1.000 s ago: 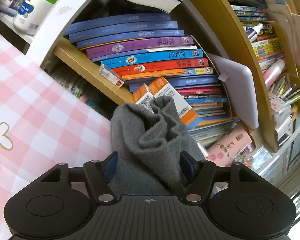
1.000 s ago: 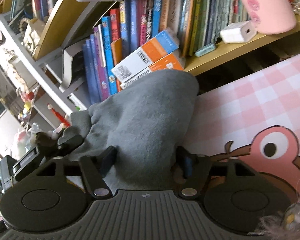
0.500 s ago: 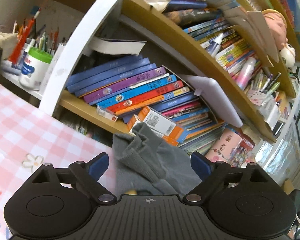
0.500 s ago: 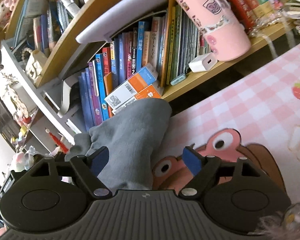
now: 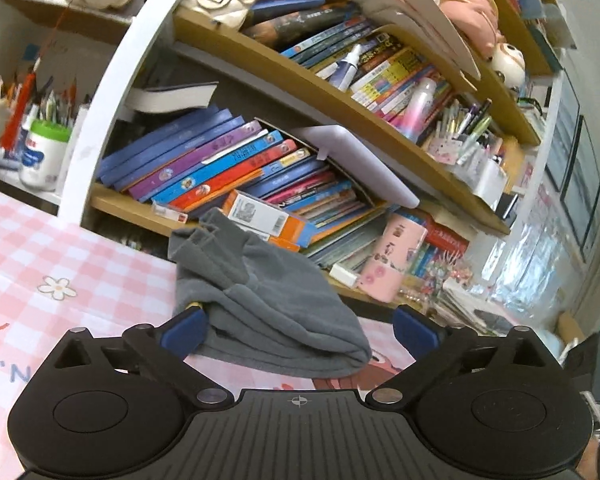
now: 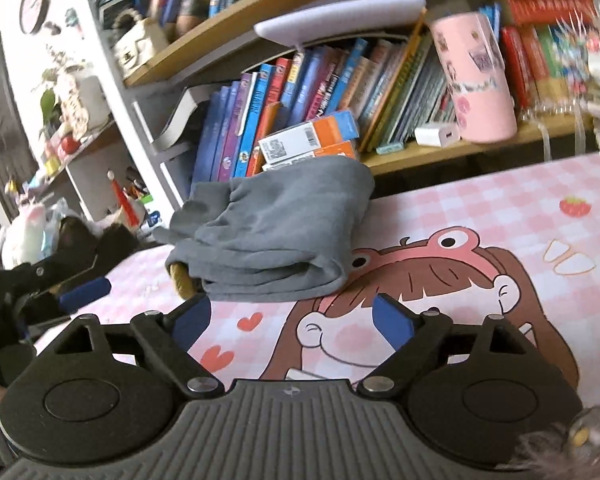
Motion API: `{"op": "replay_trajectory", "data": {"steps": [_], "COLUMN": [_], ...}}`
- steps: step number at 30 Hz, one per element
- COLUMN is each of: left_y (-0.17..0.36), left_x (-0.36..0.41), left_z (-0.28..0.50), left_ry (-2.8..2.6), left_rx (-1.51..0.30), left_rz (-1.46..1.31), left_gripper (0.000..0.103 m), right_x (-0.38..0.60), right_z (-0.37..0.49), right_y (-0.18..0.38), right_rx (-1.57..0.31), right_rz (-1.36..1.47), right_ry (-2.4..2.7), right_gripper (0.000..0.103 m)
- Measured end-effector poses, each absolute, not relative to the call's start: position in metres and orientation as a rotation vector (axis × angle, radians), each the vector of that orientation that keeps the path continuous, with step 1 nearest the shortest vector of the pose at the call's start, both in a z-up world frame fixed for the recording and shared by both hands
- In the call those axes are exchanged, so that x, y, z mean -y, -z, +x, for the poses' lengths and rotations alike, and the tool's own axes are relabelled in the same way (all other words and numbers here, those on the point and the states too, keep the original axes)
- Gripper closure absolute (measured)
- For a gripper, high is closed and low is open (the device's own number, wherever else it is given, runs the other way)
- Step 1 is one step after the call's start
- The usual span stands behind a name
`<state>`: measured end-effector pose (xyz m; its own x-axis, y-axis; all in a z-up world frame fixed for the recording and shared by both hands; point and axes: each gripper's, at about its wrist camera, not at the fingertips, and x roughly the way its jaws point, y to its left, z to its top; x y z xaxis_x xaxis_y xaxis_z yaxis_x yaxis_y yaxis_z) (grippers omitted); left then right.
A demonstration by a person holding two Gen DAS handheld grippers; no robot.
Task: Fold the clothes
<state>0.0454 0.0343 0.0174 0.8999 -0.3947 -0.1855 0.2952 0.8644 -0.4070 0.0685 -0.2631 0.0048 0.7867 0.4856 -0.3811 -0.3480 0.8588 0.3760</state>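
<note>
Crowded bookshelf (image 5: pixel 284 184) ran behind a table under a pink checked cartoon cloth (image 6: pixel 480 240). Grey garment (image 6: pixel 276 236) lay on that cloth as a folded bundle, pushed up near the shelf edge, its far end touching or just short of the orange-and-blue boxes (image 6: pixel 312 140); can't tell which.

Relative to the garment:
- Left hand-held gripper (image 5: pixel 296 328): fingers spread wide, nothing held. Its left blue pad (image 5: pixel 182 330) sat at or touching the bundle's near-left corner; right pad was apart from the cloth. Garment was directly ahead and very near.
- Right hand-held gripper (image 6: pixel 292 320): fingers also spread, empty. Bundle lay just ahead and slightly left of its centreline, with a strip of bare cloth between the pads and the fabric.
- Left one was nearer the garment, as I read it.

Long axis of the bundle: in the right wrist view it ran roughly across the view, with the folded edge facing the camera and the gathered, wrinkled end on the left. A tan object (image 6: pixel 182 280) poked out under that left corner; couldn't identify it.

Pose: both tilted down toward the table from the near side of the garment, level-ish, side by side; the left gripper showed at the left edge of the right view.

Judgement: fold looked about done, and any further tidy would start from the loose left end.
</note>
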Motion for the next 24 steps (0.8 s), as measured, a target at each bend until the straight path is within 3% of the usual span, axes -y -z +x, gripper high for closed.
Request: {"op": "replay_trajectory", "data": {"steps": [24], "left_y": [-0.009], "left_x": [-0.002], "left_z": [0.019], "left_ry": [0.091], "left_rx": [-0.357], "left_rz": [-0.091], "left_gripper": [0.0], "right_x": [0.225], "right_z": [0.036], "right_y": [-0.001], "right_rx": [-0.424], "right_rz": [-0.058], "right_ry": [-0.337], "right_gripper": [0.003]}}
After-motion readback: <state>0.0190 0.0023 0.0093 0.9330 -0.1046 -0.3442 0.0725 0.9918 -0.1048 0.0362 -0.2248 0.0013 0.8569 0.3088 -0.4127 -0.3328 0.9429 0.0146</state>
